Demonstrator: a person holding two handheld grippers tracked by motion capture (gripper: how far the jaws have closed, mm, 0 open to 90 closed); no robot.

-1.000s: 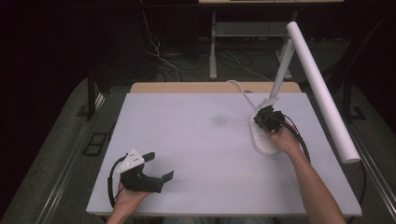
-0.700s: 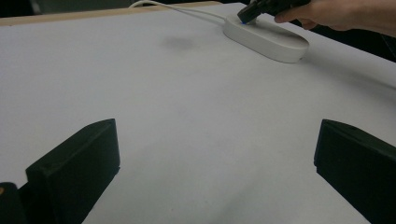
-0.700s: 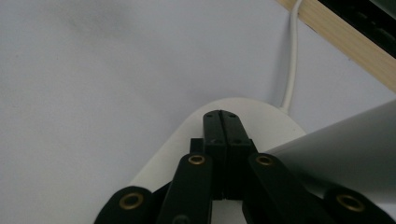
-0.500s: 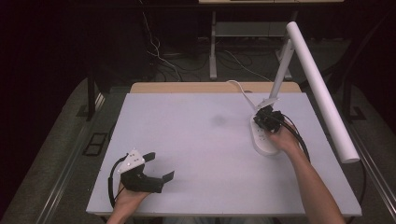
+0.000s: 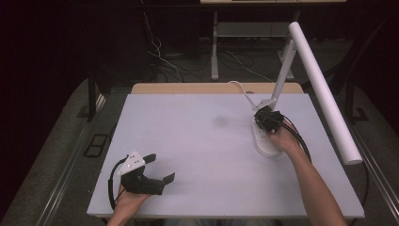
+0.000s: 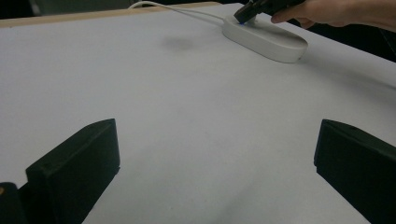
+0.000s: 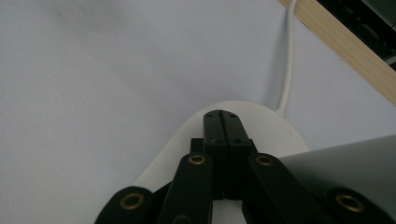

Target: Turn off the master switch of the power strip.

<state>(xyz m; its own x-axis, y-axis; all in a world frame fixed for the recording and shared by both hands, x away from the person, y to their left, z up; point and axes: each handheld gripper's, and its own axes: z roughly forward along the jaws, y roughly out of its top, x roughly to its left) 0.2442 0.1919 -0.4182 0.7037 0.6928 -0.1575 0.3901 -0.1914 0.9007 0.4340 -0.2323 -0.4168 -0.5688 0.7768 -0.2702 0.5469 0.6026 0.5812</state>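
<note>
While the high view is looking down on the pale table (image 5: 197,141), the left gripper (image 5: 157,169) is resting near its front left corner, jaws spread wide with nothing between them. The right gripper (image 5: 264,117) is pressing down on the white oval lamp base (image 5: 266,143) at the table's right side, below the lamp's slanted arm (image 5: 282,75) and long white tube head (image 5: 324,94).

Looking along the left gripper view, its two jaws are standing far apart over bare table, with the lamp base (image 6: 266,39) well ahead.

Looking along the right gripper view, the jaws are sitting closed together, tips (image 7: 221,116) over the lamp base (image 7: 266,130), beside its white cord (image 7: 288,60).
</note>
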